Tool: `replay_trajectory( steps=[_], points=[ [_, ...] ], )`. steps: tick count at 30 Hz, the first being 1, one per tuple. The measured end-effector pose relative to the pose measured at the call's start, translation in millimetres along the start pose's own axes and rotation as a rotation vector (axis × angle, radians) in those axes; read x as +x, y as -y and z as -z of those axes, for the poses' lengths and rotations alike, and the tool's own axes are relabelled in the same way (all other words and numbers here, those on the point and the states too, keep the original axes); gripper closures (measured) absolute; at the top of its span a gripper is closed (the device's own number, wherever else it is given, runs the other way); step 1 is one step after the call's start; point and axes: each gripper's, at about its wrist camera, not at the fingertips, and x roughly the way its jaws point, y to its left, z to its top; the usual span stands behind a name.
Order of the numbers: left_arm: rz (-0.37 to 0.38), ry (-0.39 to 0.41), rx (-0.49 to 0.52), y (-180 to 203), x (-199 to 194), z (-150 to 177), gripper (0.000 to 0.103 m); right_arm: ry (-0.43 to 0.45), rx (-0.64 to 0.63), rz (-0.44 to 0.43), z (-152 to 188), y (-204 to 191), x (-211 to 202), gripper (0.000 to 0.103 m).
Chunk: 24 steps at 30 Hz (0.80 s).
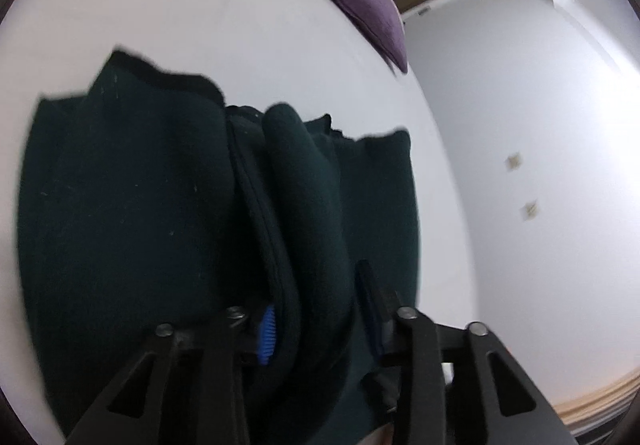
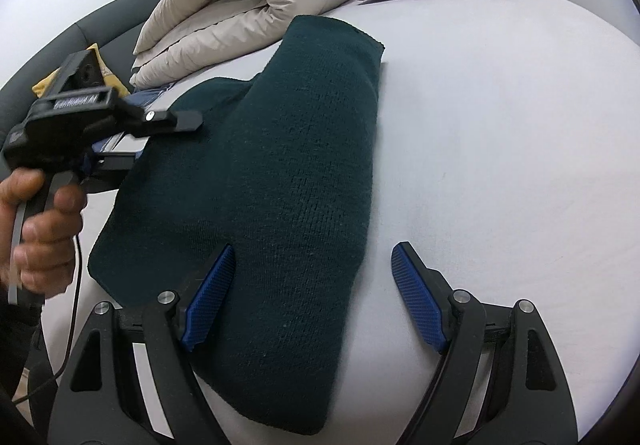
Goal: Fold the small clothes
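Lying mid-frame on a white bed (image 2: 500, 149): one dark green knitted garment (image 2: 304, 165), folded lengthwise. Right gripper (image 2: 312, 297), lower frame, spread wide astride its near end, pads clear of the cloth. Left gripper (image 1: 320, 325), held by a hand (image 2: 40, 225) at left, has a fold of the garment between its pads; whether they pinch it cannot be told.

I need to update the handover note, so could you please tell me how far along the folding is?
Done: the dark green knit garment already lies folded in layers on the white bed. In hand: the left hand-held gripper has a fabric fold between its fingers; the right hand-held gripper hangs open over the near end. Left: the final fold.
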Motion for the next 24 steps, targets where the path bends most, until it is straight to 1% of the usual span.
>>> replay_trajectory(
  steps=[1, 2, 4, 5, 6, 7, 9, 10, 11, 15, 19, 21, 23, 24],
  points=[
    [0.032, 0.006, -0.028, -5.5, -2.0, -2.3, 0.057, 0.001, 0.002, -0.003, -0.3, 0.3, 0.3, 0.024],
    [0.045, 0.015, -0.041, -8.5, -4.1, -4.0, 0.057, 0.001, 0.004, -0.004, -0.6, 0.2, 0.6, 0.024],
    [0.039, 0.015, -0.037, -8.6, -5.2, -1.8, 0.058, 0.002, 0.003, -0.002, -1.3, -0.5, 1.9, 0.023],
    [0.021, 0.018, -0.029, -6.3, -4.1, -1.7, 0.067, 0.002, 0.003, -0.003, -1.6, -0.5, 2.6, 0.023],
    [-0.007, 0.013, -0.024, -5.0, -1.6, -1.6, 0.082, 0.003, 0.006, -0.005, -1.9, -0.6, 3.5, 0.024],
    [-0.031, 0.011, -0.028, -4.3, 0.0, -1.1, 0.084, 0.004, 0.009, -0.008, -2.3, 0.0, 3.9, 0.024],
    [-0.044, 0.03, -0.029, -2.5, -2.5, 0.0, 0.088, 0.006, 0.011, -0.008, -3.0, -0.8, 5.3, 0.024],
    [-0.074, 0.045, -0.018, 1.5, -6.1, 1.2, 0.088, 0.006, 0.01, -0.008, -3.3, -0.9, 5.7, 0.024],
    [-0.085, 0.052, -0.008, 4.8, -9.3, 2.3, 0.088, 0.006, 0.011, -0.008, -3.6, -1.0, 6.4, 0.024],
    [-0.105, 0.085, 0.057, 26.4, -26.5, 4.8, 0.089, 0.01, 0.015, -0.014, -5.3, -0.7, 7.3, 0.024],
    [-0.171, 0.117, 0.182, 59.2, -41.5, 11.6, 0.089, 0.027, 0.012, -0.012, -7.4, -4.1, 4.6, 0.025],
    [-0.173, 0.132, 0.229, 71.3, -55.4, 15.9, 0.089, 0.057, 0.001, 0.007, -10.4, -10.3, -4.6, 0.025],
    [-0.173, 0.131, 0.249, 74.7, -68.6, 14.4, 0.089, 0.088, -0.033, 0.019, -12.4, -22.5, -14.9, 0.025],
    [-0.178, 0.127, 0.25, 73.4, -72.4, 12.7, 0.089, 0.088, -0.055, 0.027, -13.3, -29.8, -16.3, 0.025]
  ],
)
